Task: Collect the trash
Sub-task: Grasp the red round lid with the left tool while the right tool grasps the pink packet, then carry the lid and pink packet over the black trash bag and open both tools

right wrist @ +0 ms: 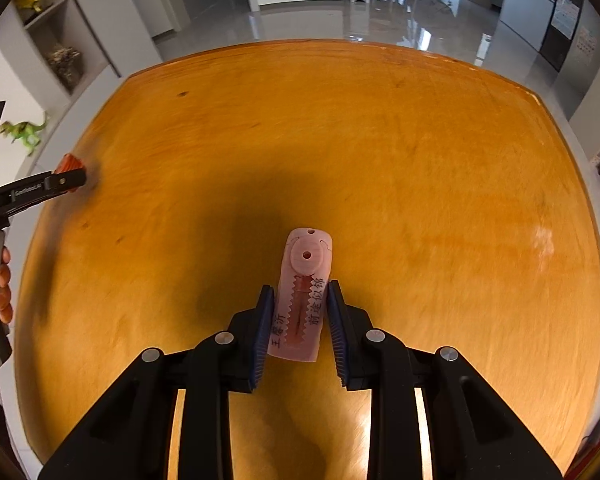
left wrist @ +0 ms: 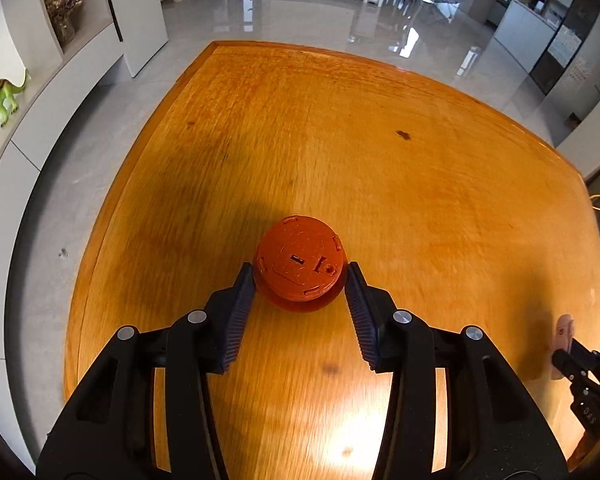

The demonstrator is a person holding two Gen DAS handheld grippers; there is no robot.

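left jaws: my left gripper (left wrist: 300, 276) sits low center in the left wrist view, pads touching both sides of a round red-orange plastic disc (left wrist: 300, 262), so pinching it as far as I can see
disc spot: on the wooden counter (left wrist: 340, 140), a bit below the middle of the frame; from the right wrist view it's a small orange bit at the left edge (right wrist: 70, 163)
right jaws: my right gripper (right wrist: 298, 312) is low center in its own view, closed in around a pink flat tag (right wrist: 304, 300) with printed characters, pads right at its long edges
tag spot: lying on the counter, far end poking up past the pads toward mid-frame
background: green toy dinosaur (left wrist: 0, 94) on a shelf, upper left
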